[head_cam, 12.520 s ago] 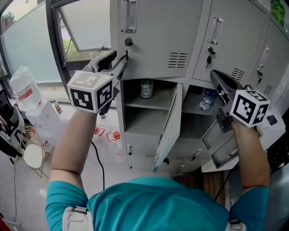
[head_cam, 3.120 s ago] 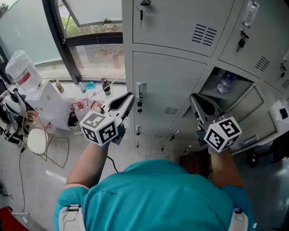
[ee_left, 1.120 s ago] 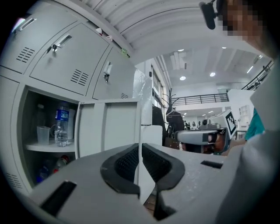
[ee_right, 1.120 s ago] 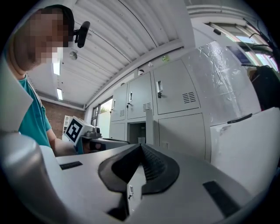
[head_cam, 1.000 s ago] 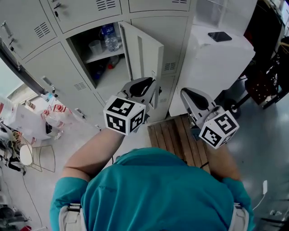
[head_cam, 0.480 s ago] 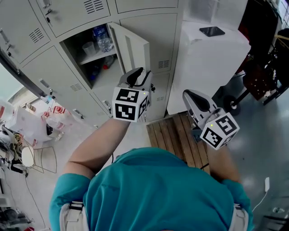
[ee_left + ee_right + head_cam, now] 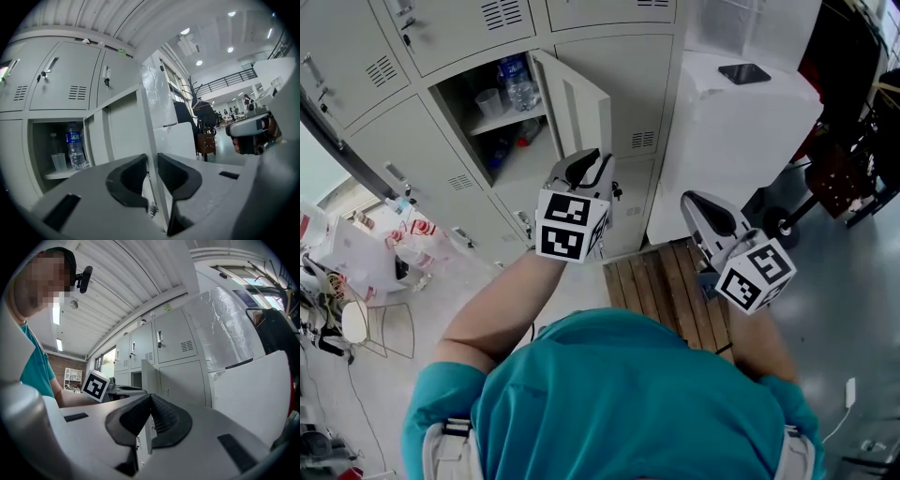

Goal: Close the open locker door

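Note:
The open locker door (image 7: 581,108) stands swung out from a compartment that holds a water bottle (image 7: 518,82) and a cup (image 7: 490,100). My left gripper (image 7: 586,161) is at the door's free edge. In the left gripper view that edge (image 7: 146,122) runs down between the jaws of the left gripper (image 7: 153,161) and fills the gap. The jaws have just been closing and both pads lie against it. My right gripper (image 7: 703,202) hangs to the right of the door, apart from it. In the right gripper view the right gripper (image 7: 150,399) is shut on nothing, with the door (image 7: 149,373) behind it.
A white cabinet (image 7: 741,141) with a dark phone (image 7: 744,73) on top stands right of the lockers. A wooden pallet (image 7: 661,281) lies on the floor below the grippers. Dark furniture (image 7: 853,159) crowds the far right, and clutter (image 7: 337,291) the far left.
The left gripper rolled, its marker cube turning, and moved up to the door's free edge. The right gripper shifted only slightly.

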